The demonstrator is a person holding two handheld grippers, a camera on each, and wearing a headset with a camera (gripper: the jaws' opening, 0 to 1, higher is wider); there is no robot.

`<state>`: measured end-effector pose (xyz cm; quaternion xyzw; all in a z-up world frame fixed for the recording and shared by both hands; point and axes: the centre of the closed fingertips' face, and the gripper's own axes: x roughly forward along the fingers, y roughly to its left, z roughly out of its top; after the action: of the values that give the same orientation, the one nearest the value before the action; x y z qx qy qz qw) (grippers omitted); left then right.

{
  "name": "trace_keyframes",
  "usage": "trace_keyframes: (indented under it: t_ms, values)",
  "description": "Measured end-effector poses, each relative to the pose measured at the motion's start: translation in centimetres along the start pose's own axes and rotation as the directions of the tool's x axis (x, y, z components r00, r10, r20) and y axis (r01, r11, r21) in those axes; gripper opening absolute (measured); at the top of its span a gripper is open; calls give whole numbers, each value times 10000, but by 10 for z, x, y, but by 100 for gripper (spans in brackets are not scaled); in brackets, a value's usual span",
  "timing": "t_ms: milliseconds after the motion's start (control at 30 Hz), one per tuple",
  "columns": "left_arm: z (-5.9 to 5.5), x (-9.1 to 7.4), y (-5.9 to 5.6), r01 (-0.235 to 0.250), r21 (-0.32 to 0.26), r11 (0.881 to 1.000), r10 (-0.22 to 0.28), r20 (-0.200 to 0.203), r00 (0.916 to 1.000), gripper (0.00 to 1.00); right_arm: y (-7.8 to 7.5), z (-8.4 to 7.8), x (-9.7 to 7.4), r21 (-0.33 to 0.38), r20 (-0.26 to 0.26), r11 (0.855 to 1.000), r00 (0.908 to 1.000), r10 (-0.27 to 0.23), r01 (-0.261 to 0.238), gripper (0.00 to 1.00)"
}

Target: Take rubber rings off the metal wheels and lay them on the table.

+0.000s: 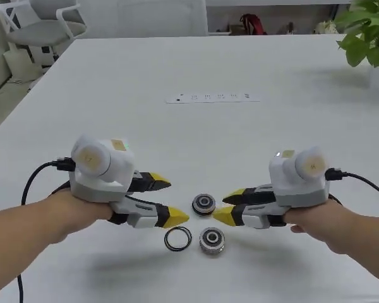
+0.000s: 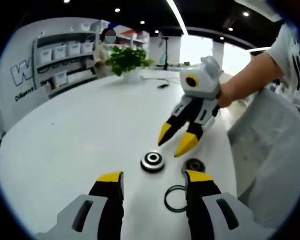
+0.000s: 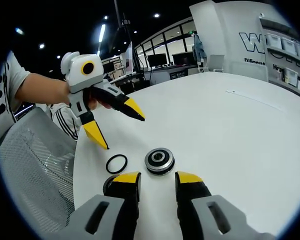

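Right gripper view: one metal wheel [image 3: 109,184] sits half hidden behind a jaw of the right claw [image 3: 152,176]. Both claws are parted and hold nothing; the left claw [image 1: 175,201] gapes wider. Between their tips, on the white bench [image 1: 240,139], rests a second metal wheel [image 1: 204,203]. A loose black rubber ring [image 1: 177,238] lies flat just beside the half-hidden wheel, touching neither claw.
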<state>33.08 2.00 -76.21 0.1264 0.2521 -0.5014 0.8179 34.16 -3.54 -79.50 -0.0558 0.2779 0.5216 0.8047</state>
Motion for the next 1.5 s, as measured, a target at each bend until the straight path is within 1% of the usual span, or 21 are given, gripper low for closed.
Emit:
trace_keyframes:
  t_ms: [233,300,500,867,1033,1233,1333,1400,1500]
  values:
    - [-5,10,-2,85,-98,9999,-86,-78,9999,46,0,-3,3,-140,-50,9999,10000,4,-4,24]
    - [-7,14,-1,104,-88,9999,-105,-127,9999,45,0,-4,3,-157,-63,9999,10000,11,-12,24]
    - [-4,21,0,123,-135,9998,-124,-79,9999,41,1,-5,5,-193,-102,9998,9999,18,-20,24]
    - [-2,37,-3,122,-23,9999,-123,-192,9997,33,3,-5,5,-199,-94,9998,10000,11,-13,24]
    - [2,43,-3,82,43,10000,-81,-217,9997,28,4,-6,5,-188,-84,9998,10000,17,-18,24]
    - [1,50,0,1,116,9999,3,-403,9992,27,5,-5,6,-180,-56,9998,10000,34,-35,24]
    - [3,53,2,-134,95,9999,138,-388,9992,24,5,-5,7,-167,-39,9999,10000,19,-19,24]
    - [5,54,1,-122,124,9998,126,-359,9993,22,4,-4,7,-162,-19,9999,10000,27,-28,24]
    - [2,56,0,-81,260,9996,94,-496,9987,21,4,-4,6,-162,9,9999,10000,15,-15,24]
